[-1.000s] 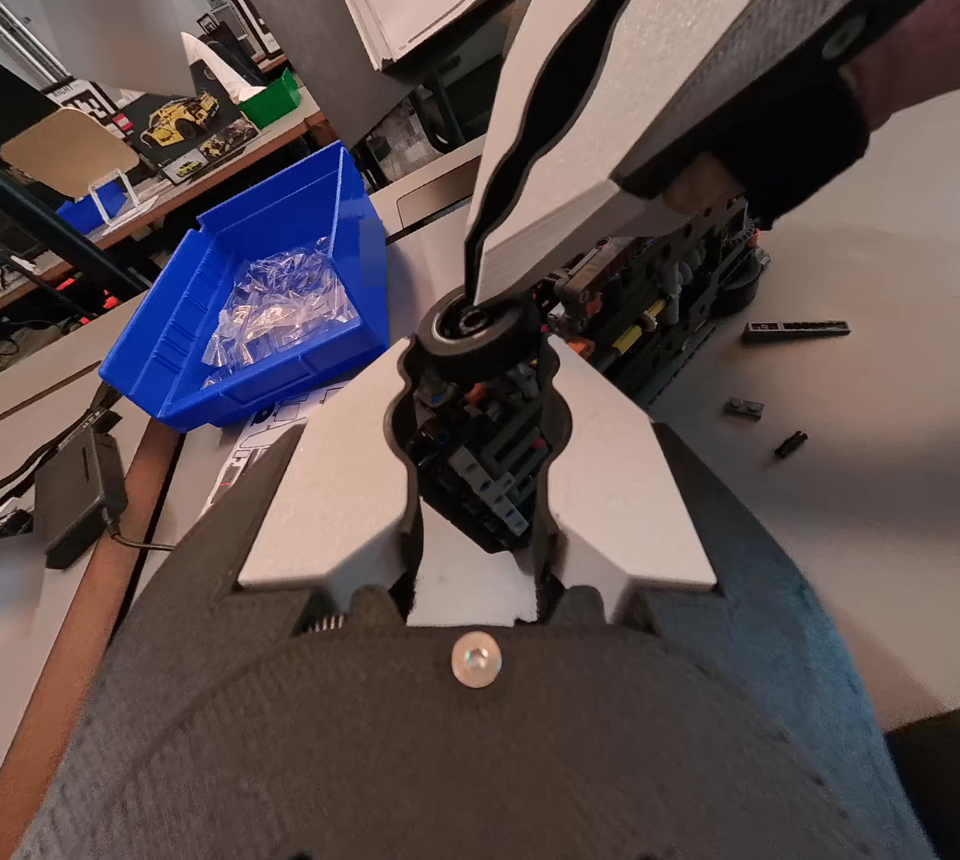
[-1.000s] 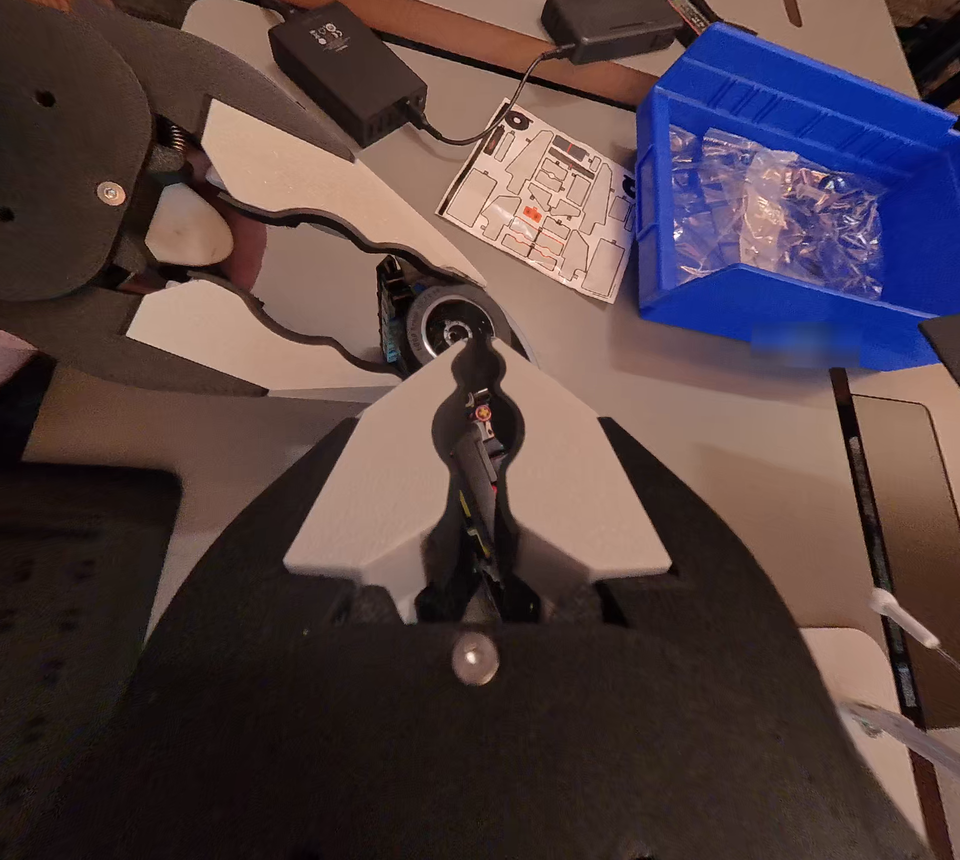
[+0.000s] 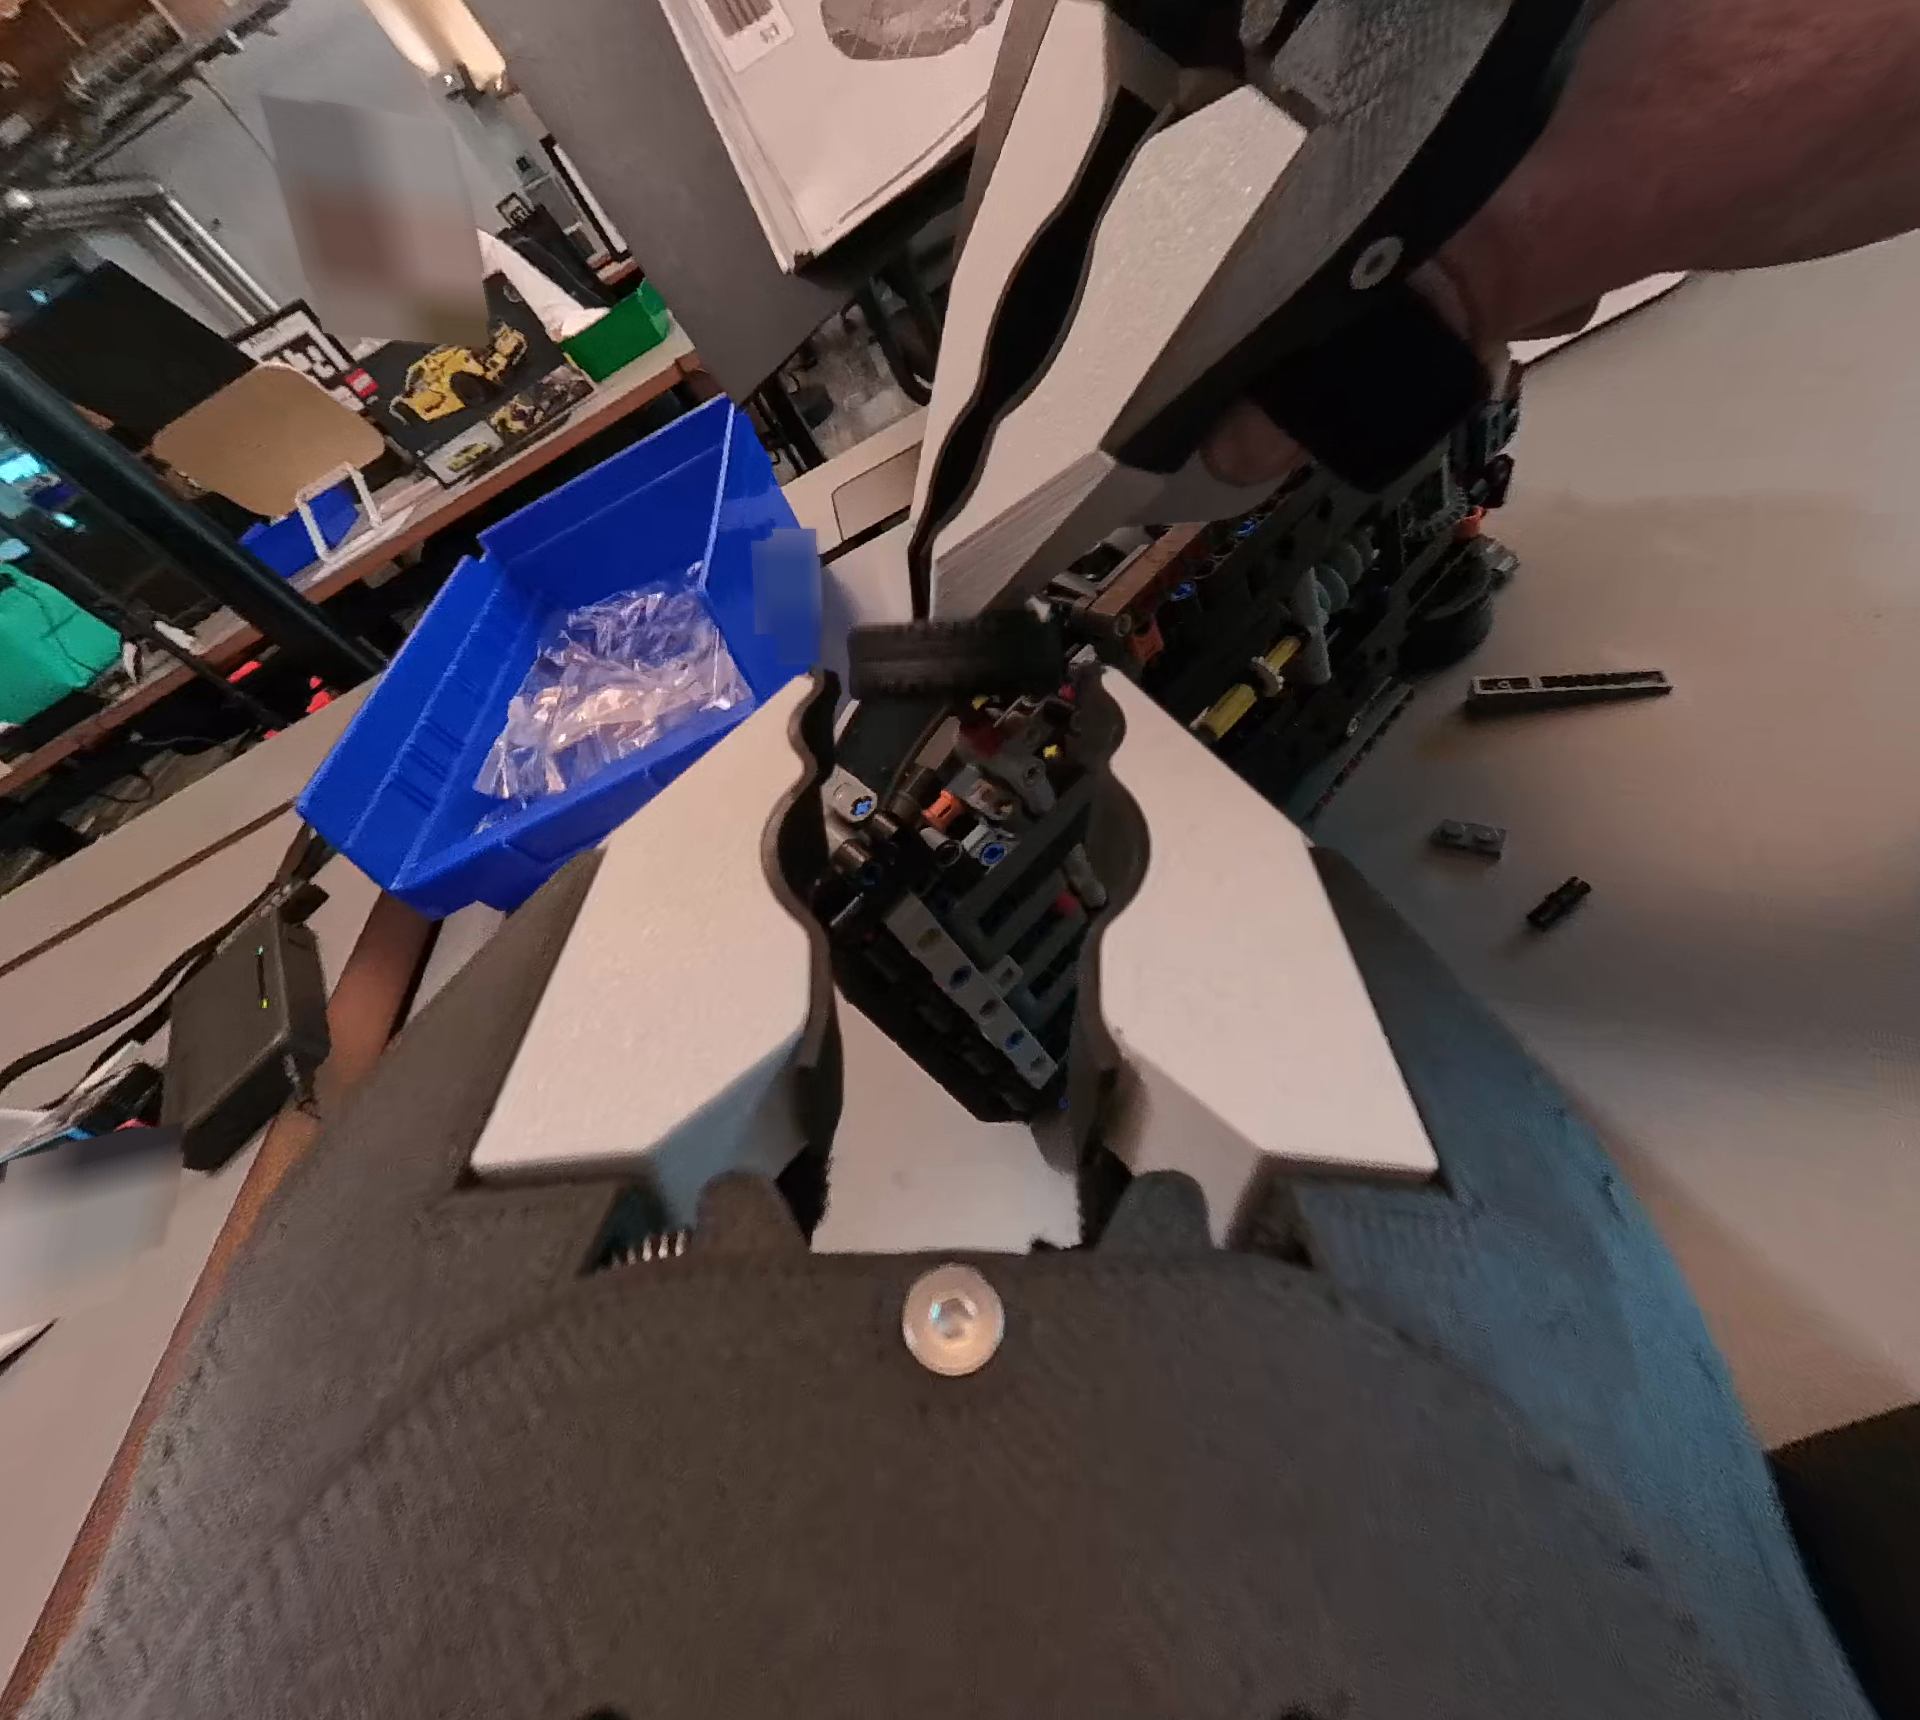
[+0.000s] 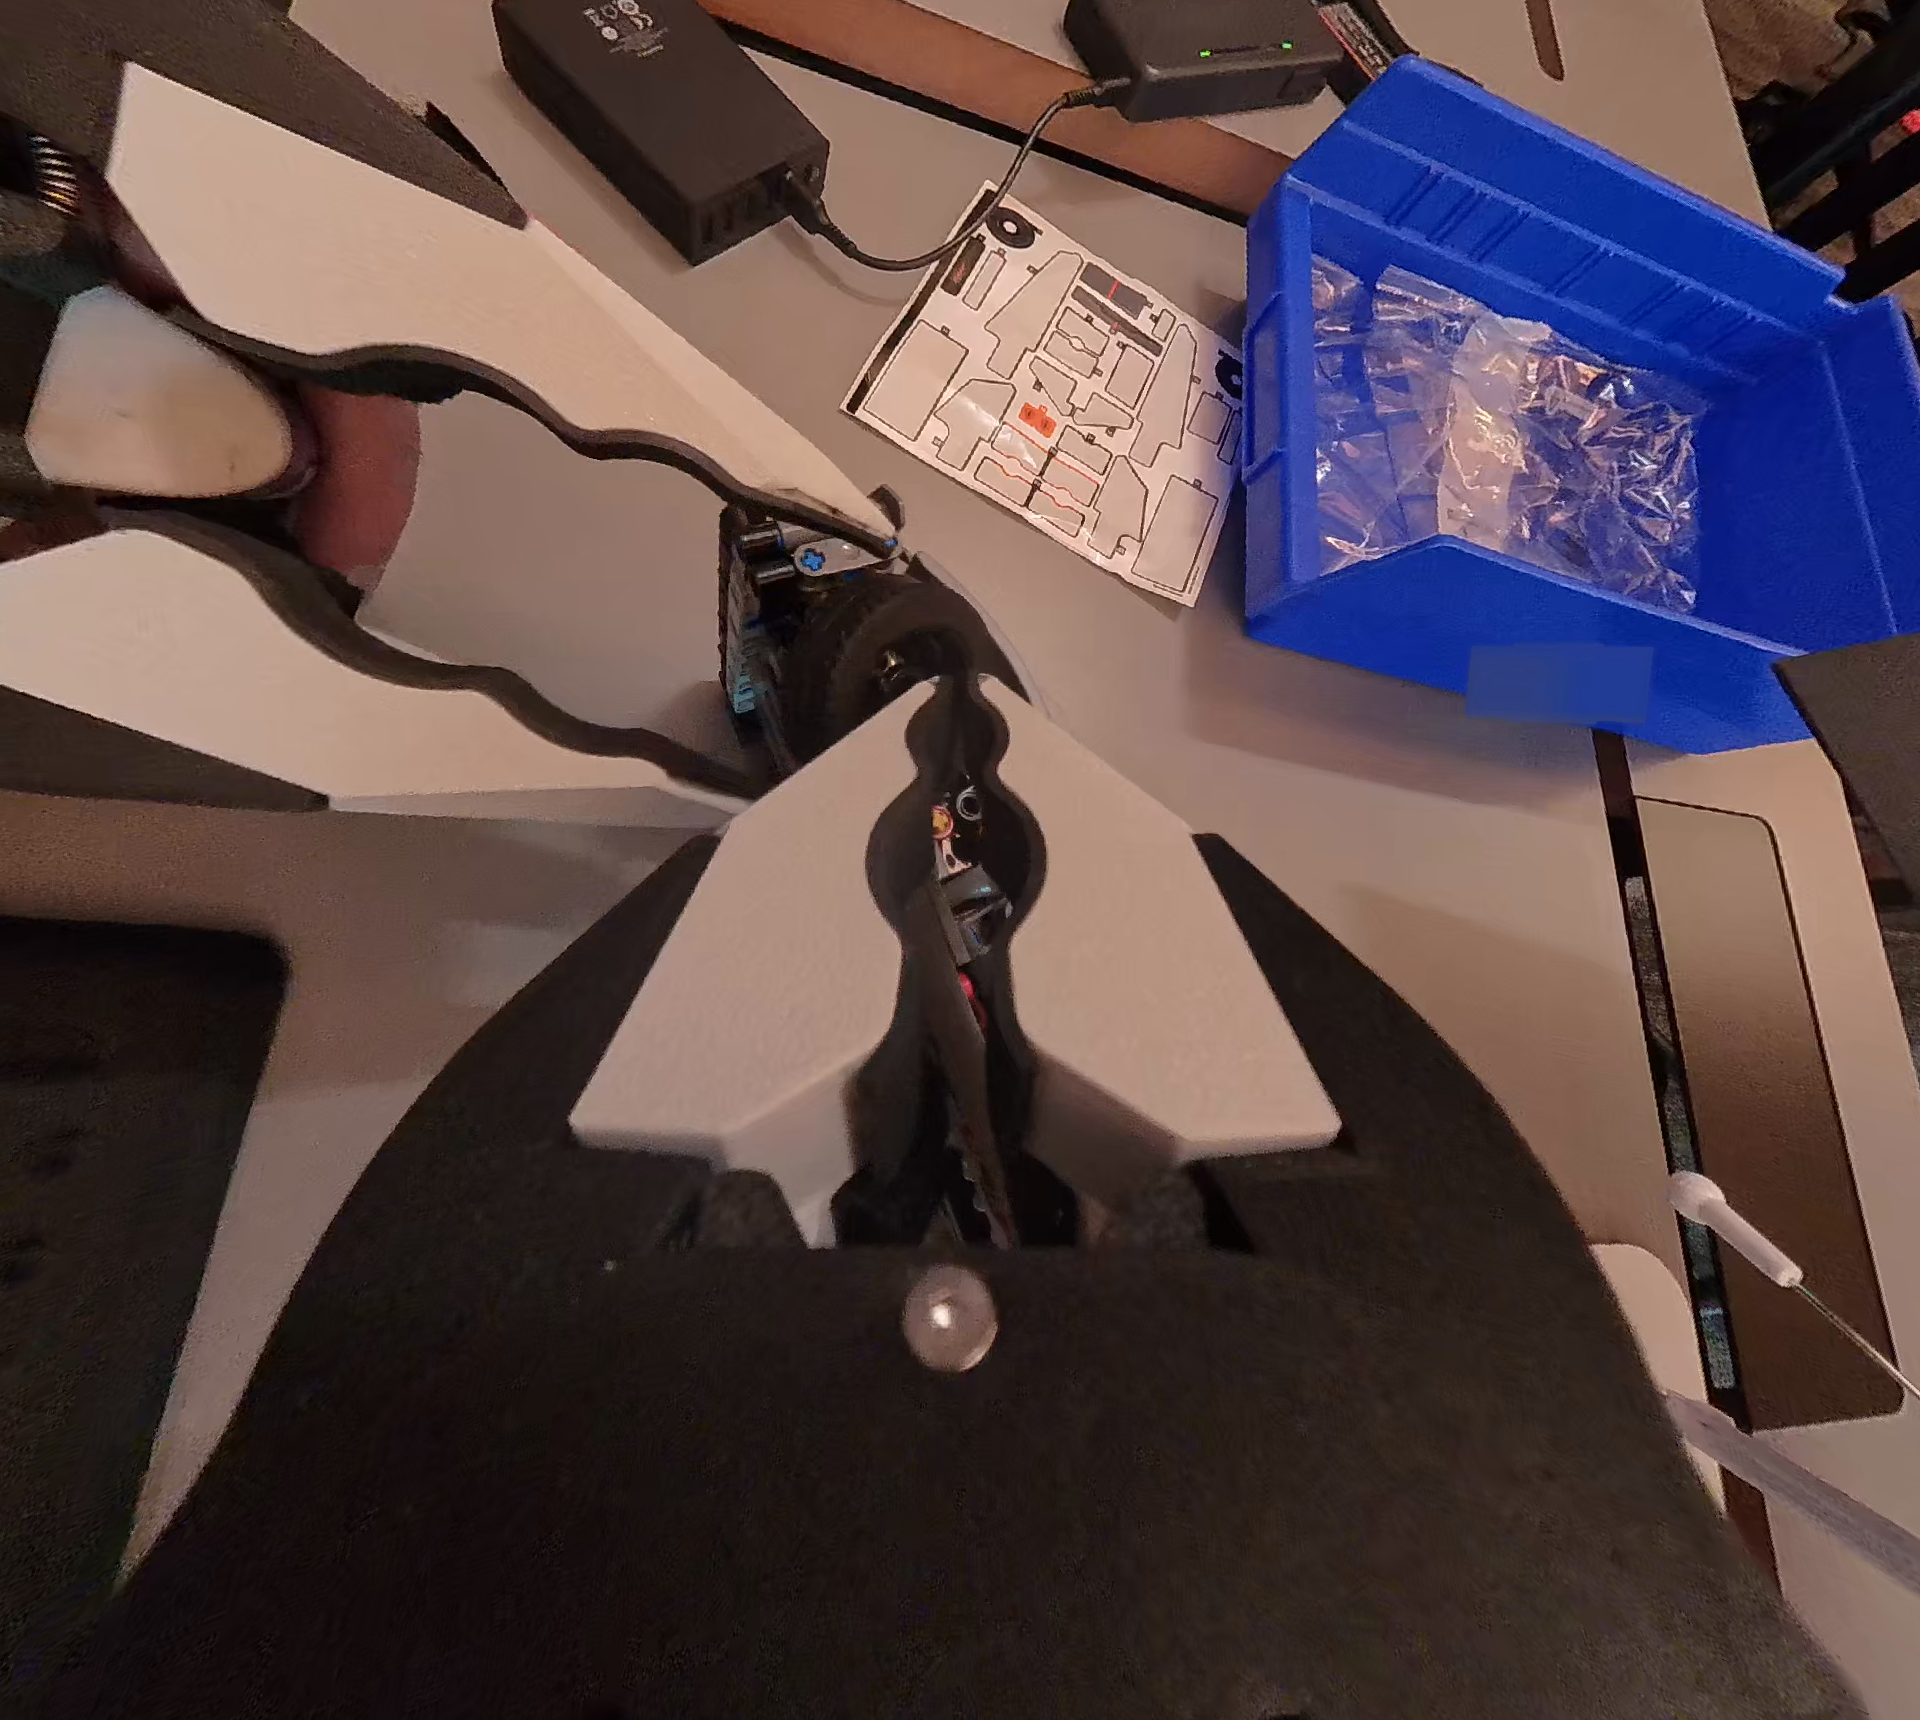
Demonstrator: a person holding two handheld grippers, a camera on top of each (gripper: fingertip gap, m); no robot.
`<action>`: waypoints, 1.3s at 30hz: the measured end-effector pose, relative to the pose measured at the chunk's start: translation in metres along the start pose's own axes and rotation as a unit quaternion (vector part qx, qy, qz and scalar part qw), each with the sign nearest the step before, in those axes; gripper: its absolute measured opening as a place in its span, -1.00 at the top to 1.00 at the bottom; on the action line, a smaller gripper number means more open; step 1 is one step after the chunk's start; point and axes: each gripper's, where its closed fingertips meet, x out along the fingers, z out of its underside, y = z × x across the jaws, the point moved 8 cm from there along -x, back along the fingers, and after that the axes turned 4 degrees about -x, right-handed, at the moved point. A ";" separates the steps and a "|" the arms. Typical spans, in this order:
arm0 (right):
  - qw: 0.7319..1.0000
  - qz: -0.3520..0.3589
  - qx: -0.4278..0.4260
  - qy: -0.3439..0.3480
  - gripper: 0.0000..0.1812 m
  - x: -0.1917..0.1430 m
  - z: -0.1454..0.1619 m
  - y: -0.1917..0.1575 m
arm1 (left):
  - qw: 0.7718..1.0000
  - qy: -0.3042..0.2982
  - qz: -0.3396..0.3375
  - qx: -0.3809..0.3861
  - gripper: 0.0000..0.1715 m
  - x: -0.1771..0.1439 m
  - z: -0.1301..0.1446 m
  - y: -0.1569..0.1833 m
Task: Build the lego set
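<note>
Two grippers met over one lego car (image 3: 966,922) on the grey desk (image 3: 1714,995). Three loose dark pieces lay toward the desk's right edge: a long plate (image 3: 1567,691), a small plate (image 3: 1467,837) and a pin (image 3: 1556,901). One blue bin (image 4: 1538,610) with clear bags (image 4: 1496,423) sat near the far edge, one sticker sheet (image 4: 1049,403) beside it, and two black power bricks (image 4: 655,101) behind.

Reaching forward and low, the left gripper (image 3: 961,704) was spread wide around the car's front end; whether its fingers pressed the car I could not tell. From above, the right gripper (image 4: 951,683) slanted down, nearly pressed together, its tips at the tyre (image 3: 951,647).

A second before, the tyre showed its hub to the left camera; now it showed its tread edge-on. The car's nose had tilted up and the right gripper had lifted a little.
</note>
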 end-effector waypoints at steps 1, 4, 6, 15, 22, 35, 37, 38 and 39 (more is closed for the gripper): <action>1.000 0.001 -0.001 -0.001 1.00 0.001 0.000 0.000 | 1.000 0.015 -0.001 0.001 0.49 -0.002 -0.003 0.000; 1.000 0.005 -0.004 -0.004 1.00 0.002 0.000 0.000 | 1.000 0.025 0.010 0.007 0.49 -0.006 -0.007 0.003; 1.000 0.005 -0.002 -0.002 1.00 0.001 0.000 -0.001 | 1.000 0.001 0.010 0.015 0.46 -0.001 -0.003 0.005; 1.000 -0.007 -0.002 0.004 1.00 -0.001 -0.001 -0.001 | 0.999 0.004 -0.027 0.026 0.55 -0.002 0.004 0.004; 1.000 -0.020 0.004 0.012 1.00 -0.004 -0.001 0.000 | 0.999 0.006 -0.031 0.027 0.56 -0.001 0.013 0.007; 1.000 -0.027 -0.009 0.013 1.00 -0.006 0.000 -0.002 | 0.998 -0.002 -0.041 0.043 0.53 0.003 0.018 0.010; 0.999 -0.030 -0.017 0.012 1.00 -0.007 0.000 -0.003 | 0.998 -0.003 -0.041 0.042 0.52 0.004 0.019 0.011; 0.999 -0.032 -0.022 0.012 1.00 -0.007 0.000 -0.003 | 0.998 0.000 -0.041 0.042 0.51 0.004 0.019 0.011; 0.999 -0.033 -0.026 0.011 1.00 -0.007 0.000 -0.004 | 0.998 0.003 -0.042 0.040 0.50 0.004 0.019 0.010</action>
